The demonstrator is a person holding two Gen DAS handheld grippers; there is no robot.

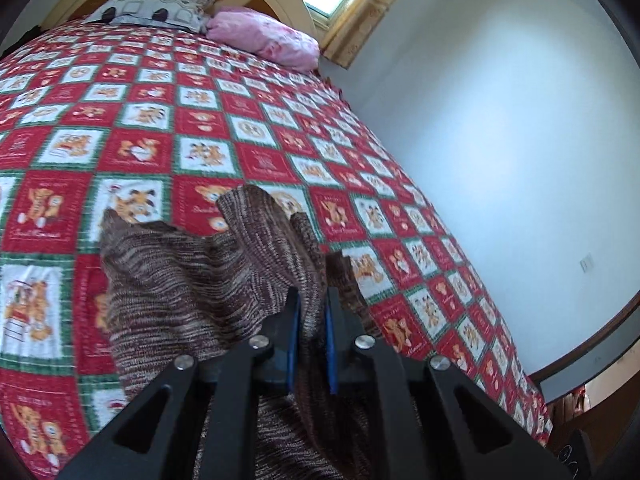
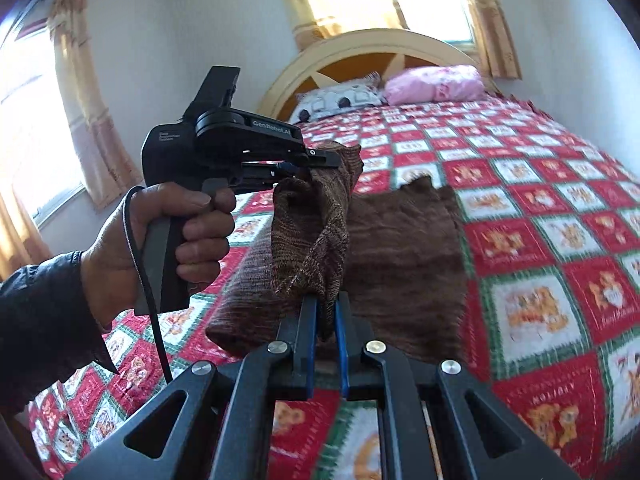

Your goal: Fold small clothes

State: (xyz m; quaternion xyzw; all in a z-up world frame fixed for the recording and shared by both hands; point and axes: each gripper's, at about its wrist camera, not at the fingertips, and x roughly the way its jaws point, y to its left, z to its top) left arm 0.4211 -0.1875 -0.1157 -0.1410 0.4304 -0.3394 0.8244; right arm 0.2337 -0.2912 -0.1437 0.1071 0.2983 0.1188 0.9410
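Both the left gripper [image 1: 313,300] and right gripper [image 2: 327,306] are clamped on the brown knit [image 1: 192,280], lifting its edge at lower centre above the quilt [image 1: 160,120].

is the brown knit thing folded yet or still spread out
Mid-fold: one edge of the brown knit garment is lifted off the quilt, pinched by both grippers.

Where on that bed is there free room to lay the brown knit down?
Free: quilt between the brown knit and the pillows, and along the wall-side edge. Crowded: near end, where both grippers pinch it.
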